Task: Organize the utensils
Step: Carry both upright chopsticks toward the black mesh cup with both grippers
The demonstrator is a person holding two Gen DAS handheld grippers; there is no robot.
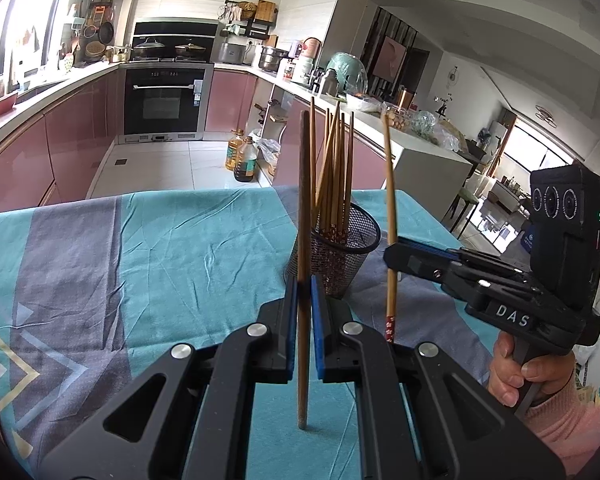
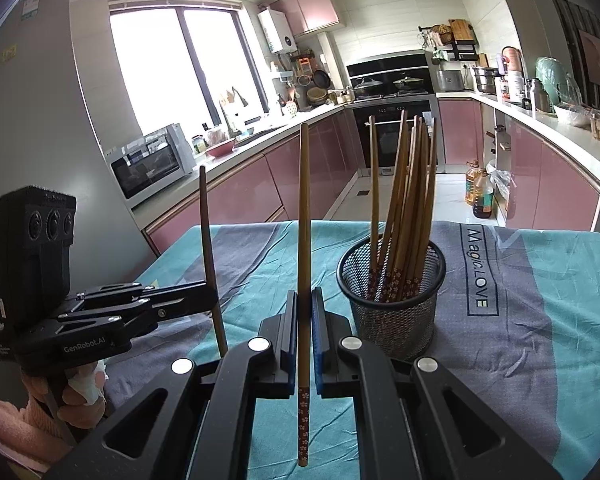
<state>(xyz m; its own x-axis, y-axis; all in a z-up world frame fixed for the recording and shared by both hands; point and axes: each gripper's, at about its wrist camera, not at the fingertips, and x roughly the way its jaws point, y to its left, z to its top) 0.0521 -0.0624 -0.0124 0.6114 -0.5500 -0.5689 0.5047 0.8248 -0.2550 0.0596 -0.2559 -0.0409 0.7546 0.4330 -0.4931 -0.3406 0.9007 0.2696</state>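
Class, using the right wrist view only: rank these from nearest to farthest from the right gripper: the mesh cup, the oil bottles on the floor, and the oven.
1. Mesh cup: on the tablecloth just ahead and right of the right gripper.
2. Oil bottles: on the floor beyond the table's far edge, right.
3. Oven: built into the back cabinets, farthest.

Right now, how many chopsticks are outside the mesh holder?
2: one chopstick upright in the left gripper, one flower-patterned chopstick upright in the right gripper. None visible on the tablecloth.

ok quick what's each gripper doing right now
left gripper: closed on a plain dark brown wooden chopstick, held upright
right gripper: closed on a light wooden chopstick with a flower-patterned end, held upright
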